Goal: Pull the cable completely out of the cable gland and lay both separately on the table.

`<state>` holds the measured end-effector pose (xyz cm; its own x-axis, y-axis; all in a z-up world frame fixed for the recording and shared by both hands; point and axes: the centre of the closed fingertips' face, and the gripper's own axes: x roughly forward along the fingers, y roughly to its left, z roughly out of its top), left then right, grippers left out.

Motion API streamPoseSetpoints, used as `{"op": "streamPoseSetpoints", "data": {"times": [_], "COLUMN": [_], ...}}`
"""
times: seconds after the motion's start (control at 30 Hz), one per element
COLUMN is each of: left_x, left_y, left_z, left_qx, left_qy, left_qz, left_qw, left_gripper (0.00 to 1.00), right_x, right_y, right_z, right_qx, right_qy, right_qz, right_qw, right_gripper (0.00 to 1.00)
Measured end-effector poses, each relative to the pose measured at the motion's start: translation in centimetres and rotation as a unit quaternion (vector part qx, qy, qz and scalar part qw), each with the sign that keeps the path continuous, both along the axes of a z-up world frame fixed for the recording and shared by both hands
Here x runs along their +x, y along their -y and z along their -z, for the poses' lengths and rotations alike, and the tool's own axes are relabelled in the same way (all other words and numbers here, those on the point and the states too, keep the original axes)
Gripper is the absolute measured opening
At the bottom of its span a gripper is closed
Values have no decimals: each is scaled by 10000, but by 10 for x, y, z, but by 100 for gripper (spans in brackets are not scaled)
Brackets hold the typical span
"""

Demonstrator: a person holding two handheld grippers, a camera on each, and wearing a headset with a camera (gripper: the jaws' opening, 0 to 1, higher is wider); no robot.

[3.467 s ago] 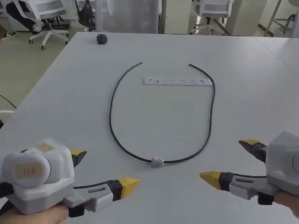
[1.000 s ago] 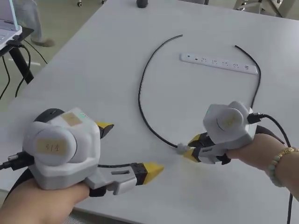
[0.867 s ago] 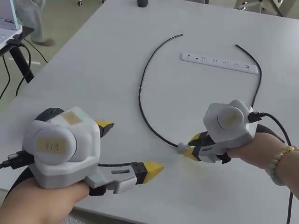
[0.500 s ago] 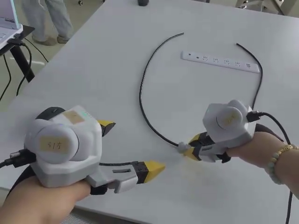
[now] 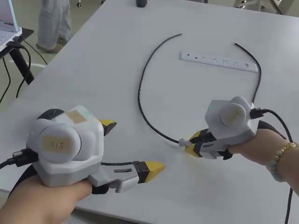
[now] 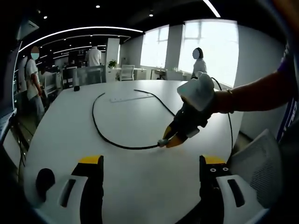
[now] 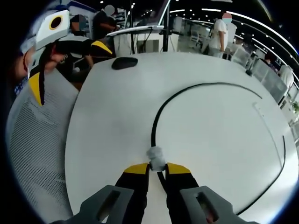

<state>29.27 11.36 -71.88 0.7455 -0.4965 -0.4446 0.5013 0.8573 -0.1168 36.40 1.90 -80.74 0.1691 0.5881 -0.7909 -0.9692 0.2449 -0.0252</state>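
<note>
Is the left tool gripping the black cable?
No, the left tool has its jaws wide open over bare table, and the cable lies ahead of them, touched by neither jaw.

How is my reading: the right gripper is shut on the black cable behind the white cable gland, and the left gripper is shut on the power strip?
No. The left gripper is not on the power strip: the left gripper view shows its jaws wide apart above the table, holding nothing. The right gripper is shut on the black cable behind the white cable gland.
</note>
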Motion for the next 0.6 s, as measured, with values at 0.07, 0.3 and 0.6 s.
{"op": "streamPoseSetpoints", "data": {"times": [0.07, 0.3, 0.6], "left_x": [0, 2, 0], "left_y": [2, 10, 25], "left_z": [-3, -14, -29], "left_qx": [13, 35, 0], "left_qy": [41, 171, 355], "left_qz": [45, 178, 456], "left_qw": [10000, 9997, 9983], "left_gripper": [85, 85, 84], "right_x": [0, -3, -21], "right_y": [1, 7, 17], "right_z": [-11, -47, -87], "right_qx": [100, 335, 583], "right_qy": [14, 242, 428], "right_qz": [64, 190, 296], "right_qw": [9999, 9990, 9969], "right_gripper": [9, 9, 8]}}
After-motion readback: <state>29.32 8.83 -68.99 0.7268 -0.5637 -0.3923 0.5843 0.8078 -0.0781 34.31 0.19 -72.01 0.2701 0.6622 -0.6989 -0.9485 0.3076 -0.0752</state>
